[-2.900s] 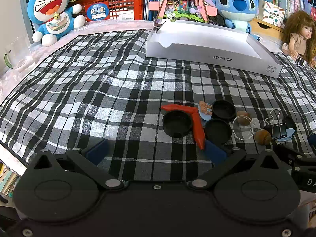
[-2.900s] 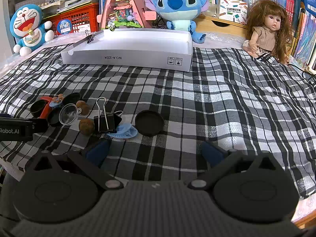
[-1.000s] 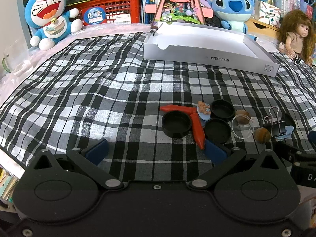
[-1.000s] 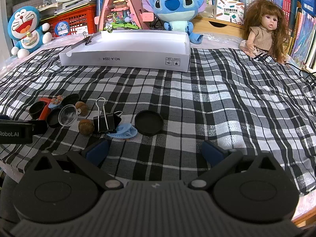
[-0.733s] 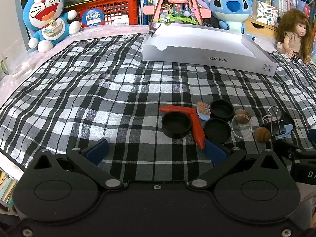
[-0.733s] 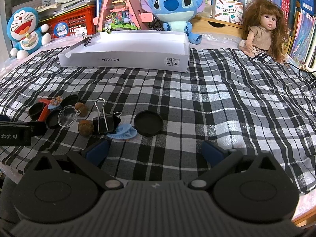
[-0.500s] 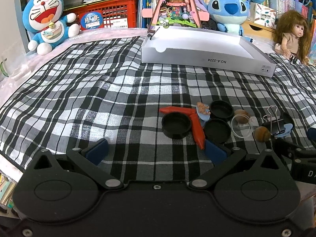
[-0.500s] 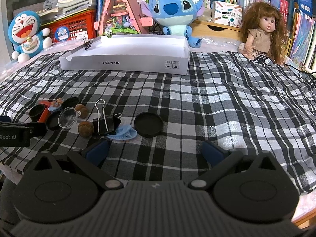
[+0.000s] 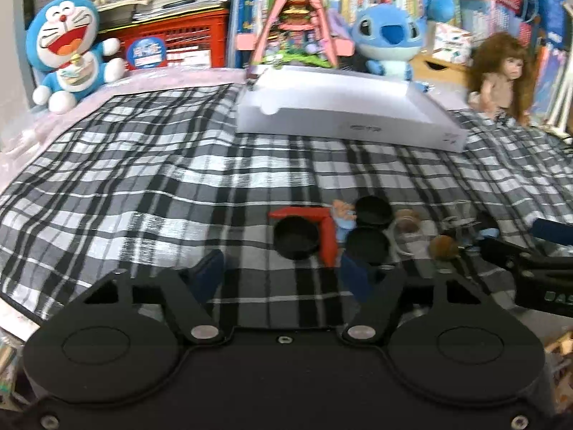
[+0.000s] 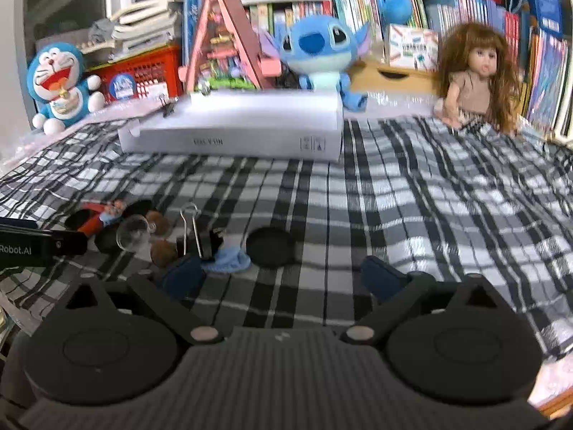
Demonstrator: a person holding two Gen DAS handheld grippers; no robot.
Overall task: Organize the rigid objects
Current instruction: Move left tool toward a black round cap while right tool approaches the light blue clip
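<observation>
Just ahead of our right claw (image 10: 277,277), fingers apart and holding nothing, sits the round black lid (image 10: 271,246), near centre of the gap and touching neither finger. Our left claw (image 9: 283,274), also apart and holding nothing, faces another black cap (image 9: 296,237) beside the red boomerang (image 9: 324,229). White box (image 10: 236,130) lies well beyond both. We judge the right is nearer to a grab.

Through my right wrist camera I can read "Robot.AI" in white letters on the black body of my left gripper (image 10: 39,247). The long white cardboard box (image 10: 232,136) carries a short printed code upside down and two small square symbols on its front wall, all too blurred to make out.
</observation>
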